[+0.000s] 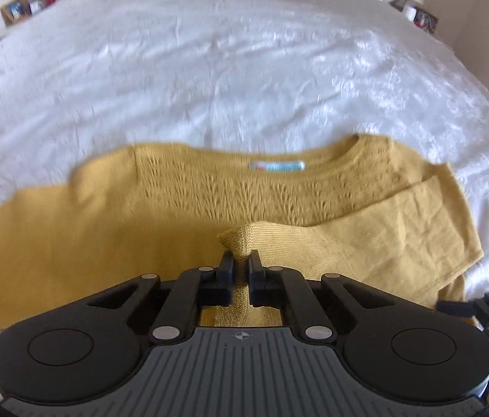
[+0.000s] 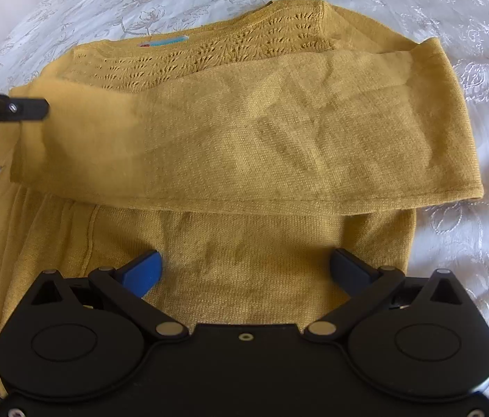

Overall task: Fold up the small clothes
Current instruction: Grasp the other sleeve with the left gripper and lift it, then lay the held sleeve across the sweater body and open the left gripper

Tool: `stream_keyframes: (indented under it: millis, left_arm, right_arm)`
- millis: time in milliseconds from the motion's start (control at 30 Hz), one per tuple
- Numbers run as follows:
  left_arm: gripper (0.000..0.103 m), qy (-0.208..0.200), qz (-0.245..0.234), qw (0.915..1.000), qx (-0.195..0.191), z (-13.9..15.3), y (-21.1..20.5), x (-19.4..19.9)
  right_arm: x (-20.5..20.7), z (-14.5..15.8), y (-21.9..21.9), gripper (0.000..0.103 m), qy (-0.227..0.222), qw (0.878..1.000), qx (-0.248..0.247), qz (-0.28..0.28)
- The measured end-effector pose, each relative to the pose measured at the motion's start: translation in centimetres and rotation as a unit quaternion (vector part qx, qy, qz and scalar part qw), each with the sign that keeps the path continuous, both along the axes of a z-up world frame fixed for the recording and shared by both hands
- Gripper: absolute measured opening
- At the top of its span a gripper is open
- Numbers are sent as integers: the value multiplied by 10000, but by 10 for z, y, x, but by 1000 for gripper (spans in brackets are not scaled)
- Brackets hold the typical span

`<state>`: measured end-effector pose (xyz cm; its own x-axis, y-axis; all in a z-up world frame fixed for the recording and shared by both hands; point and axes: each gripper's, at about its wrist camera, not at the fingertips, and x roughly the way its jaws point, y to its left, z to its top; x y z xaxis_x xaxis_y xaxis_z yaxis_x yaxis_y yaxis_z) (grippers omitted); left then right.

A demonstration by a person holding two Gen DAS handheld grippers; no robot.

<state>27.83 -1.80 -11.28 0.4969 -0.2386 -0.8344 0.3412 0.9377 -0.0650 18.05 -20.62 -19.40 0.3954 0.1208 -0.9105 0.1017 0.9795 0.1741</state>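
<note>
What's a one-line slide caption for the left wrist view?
Left gripper pinches the mustard sweater's sleeve cuff over the white bedspread.

Mustard knit sweater (image 1: 182, 201) on a white bedspread (image 1: 209, 80), pinched by a black gripper.
The left gripper (image 1: 240, 260) has its jaws closed on a raised fold of the sweater's cuff (image 1: 244, 239); a blue neck label (image 1: 276, 165) shows beyond.

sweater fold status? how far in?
Early. Done: right sleeve lies folded across the mustard sweater on the white bedspread. In hand: left gripper shut on that sleeve's cuff. Right gripper open over the body. Left: other sleeve, still spread out, then body folds.
</note>
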Motion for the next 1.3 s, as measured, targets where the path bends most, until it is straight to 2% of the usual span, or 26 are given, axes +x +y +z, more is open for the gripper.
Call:
stream_keyframes:
  millis: [100, 167, 267, 433, 600, 800, 900, 967, 1000, 1067, 1133, 1200, 1233, 1267, 1300]
  left_arm:
    - [8, -138, 93, 9996, -209, 26, 9, 6]
    - [8, -227, 164, 9992, -294, 40, 18, 12]
    - [8, -228, 288, 9989, -281, 47, 32, 24]
    - [8, -6, 542, 9985, 2, 31, 56, 43]
    - [8, 455, 931, 9946, -64, 9, 81, 55]
    - [8, 709, 1128, 9911, 72, -11, 93, 62]
    - [11, 860, 1102, 9898, 276, -26, 91, 66]
    - [14, 931, 1158, 9876, 505, -37, 90, 69]
    - [16, 975, 1189, 9864, 586, -42, 91, 71]
    - [26, 1062, 1280, 9836, 700, -51, 94, 73]
    - [32, 1081, 1373, 9824, 665, -56, 99, 73]
    - [33, 1072, 1457, 9819, 569, -55, 105, 72]
    - [33, 1054, 1495, 9817, 520, -53, 107, 70]
    - [33, 1032, 1537, 9814, 515, -52, 109, 68]
    - [33, 1008, 1581, 9807, 547, -50, 111, 66]
  right_arm:
    - [0, 11, 0, 100, 12, 10000, -49, -11]
    - [-4, 22, -1, 98, -150, 9999, -64, -17]
    - [-10, 38, -4, 98, -381, 9993, 23, -16]
    - [-15, 55, -19, 98, -580, 9981, 8, -223]
    - [-10, 70, -49, 98, -825, 9943, -20, -670]
    - [16, 60, -100, 98, -820, 9890, 145, -1224]
    - [33, 46, -120, 90, -686, 9879, 351, -1348]
    - [43, 35, -130, 74, -553, 9875, 538, -1377]
    - [47, 29, -133, 71, -471, 9870, 649, -1395]
    - [53, 19, -138, 65, -354, 9853, 795, -1473]
    - [56, 12, -140, 62, -296, 9838, 870, -1541]
    - [58, 10, -140, 51, -308, 9821, 1030, -1547]
    - [59, 9, -138, 38, -315, 9818, 1107, -1513]
    - [61, 9, -136, 19, -313, 9825, 1150, -1429]
    - [63, 11, -132, 14, -306, 9851, 1098, -1287]
